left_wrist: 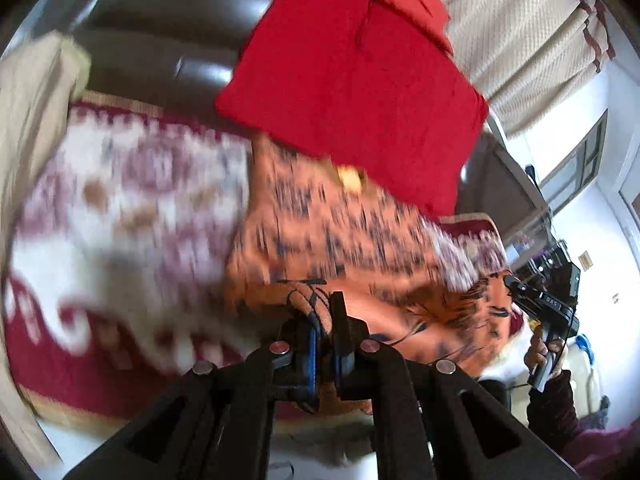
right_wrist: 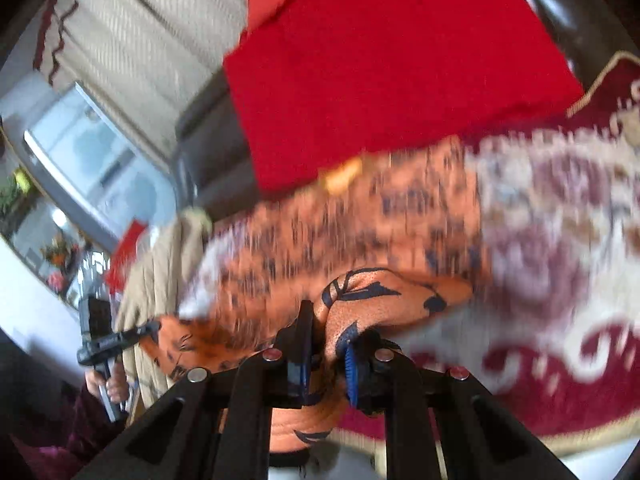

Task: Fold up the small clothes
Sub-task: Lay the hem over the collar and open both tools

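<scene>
In the left wrist view, a beige cloth [left_wrist: 36,104] hangs at the far left edge; beside it spreads the patterned rug-like cover [left_wrist: 120,216], white and maroon with a tan border, smeared by motion blur; on it lies the orange garment [left_wrist: 320,224] with dark blue markings, its near edge lifted off the cover; the left claw [left_wrist: 326,322] is pressed together on a bunched fold of that near edge, the fabric pinched between its blue pads; above and behind the garment sits a red cushion [left_wrist: 352,92], leaning against a dark sofa back [left_wrist: 160,20]; further right hangs a cream woven curtain [left_wrist: 520,40]; at the right edge the right claw [left_wrist: 510,280] bites the other corner of the orange garment, and a hand [left_wrist: 540,352] in a dark maroon sleeve grips its handle.

In the right wrist view the order is mirrored; the left claw [right_wrist: 154,328] shows at the lower left, nipping a corner of the orange garment [right_wrist: 360,216], with a hand [right_wrist: 110,384] on its handle; at centre the right claw [right_wrist: 326,344] pinches a thick gathered fold of the garment; the red cushion [right_wrist: 392,72] fills the top; the patterned cover [right_wrist: 560,240] runs off to the right.
</scene>
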A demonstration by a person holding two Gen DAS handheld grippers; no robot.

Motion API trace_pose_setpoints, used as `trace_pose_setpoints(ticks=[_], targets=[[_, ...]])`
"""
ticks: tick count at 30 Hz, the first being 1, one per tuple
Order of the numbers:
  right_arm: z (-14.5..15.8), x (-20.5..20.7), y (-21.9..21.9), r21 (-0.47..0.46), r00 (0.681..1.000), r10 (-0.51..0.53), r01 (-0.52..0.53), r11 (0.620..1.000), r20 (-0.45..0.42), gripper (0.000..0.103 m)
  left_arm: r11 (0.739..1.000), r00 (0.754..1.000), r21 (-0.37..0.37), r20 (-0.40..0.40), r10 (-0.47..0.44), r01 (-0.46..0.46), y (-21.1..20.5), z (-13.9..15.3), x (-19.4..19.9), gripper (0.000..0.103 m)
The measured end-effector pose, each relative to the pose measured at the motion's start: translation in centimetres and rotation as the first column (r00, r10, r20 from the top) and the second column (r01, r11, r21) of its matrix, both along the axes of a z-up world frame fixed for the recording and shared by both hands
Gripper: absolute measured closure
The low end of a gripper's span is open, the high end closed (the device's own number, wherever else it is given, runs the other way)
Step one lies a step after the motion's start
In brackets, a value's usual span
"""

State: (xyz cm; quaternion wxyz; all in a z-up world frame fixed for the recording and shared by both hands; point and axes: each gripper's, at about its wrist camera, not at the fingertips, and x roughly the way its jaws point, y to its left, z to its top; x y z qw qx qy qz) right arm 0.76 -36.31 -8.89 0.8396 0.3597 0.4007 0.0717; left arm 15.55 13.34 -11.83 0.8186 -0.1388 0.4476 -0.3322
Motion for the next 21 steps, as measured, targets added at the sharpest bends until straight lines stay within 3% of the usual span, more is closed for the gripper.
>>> trace_pose_setpoints(ticks=[3,6,9,13,15,17,21], targets=[[0.5,4.8,-2.0,0.002,0.997,-0.073,0.073,0.997,0.024,0.088,1.000,1.000,0.004,0.005,0.031,-0.031,-1.1,1.5,5.9,0.097],[-0.5,9.9,-5.0,0.030,0.988,-0.155,0.155,0.987,0.013,0.088,0.998,0.997,0.011,-0.034,0.069,-0.069,-3.1,1.0,12.5,0.097],[-3.5,15.6,-7.5,0.078,0.974,-0.222,0.225,0.971,-0.040,0.088,0.993,0.992,0.063,-0.069,0.101,-0.097,-6.3,-1.3,18.4,0.097],[-9.8,21.4,-9.6,0.142,0.951,-0.269,0.291,0.946,-0.155,0.084,0.985,0.978,0.112,-0.146,0.147,-0.131,-8.8,-5.9,23.2,0.096],[-13.8,23.0,-10.8,0.223,0.927,-0.286,0.341,0.913,-0.244,0.084,0.981,0.967,0.134,-0.194,0.167,-0.143,-9.2,-8.3,24.6,0.096],[-16.9,23.0,-11.9,0.304,0.906,-0.298,0.387,0.870,-0.302,0.083,0.983,0.958,0.101,-0.230,0.173,-0.154,-8.9,-9.9,25.3,0.096],[-19.0,21.3,-13.3,0.416,0.907,-0.321,0.412,0.811,-0.272,0.082,0.986,0.948,0.005,-0.274,0.161,-0.166,-7.7,-10.8,25.7,0.096]])
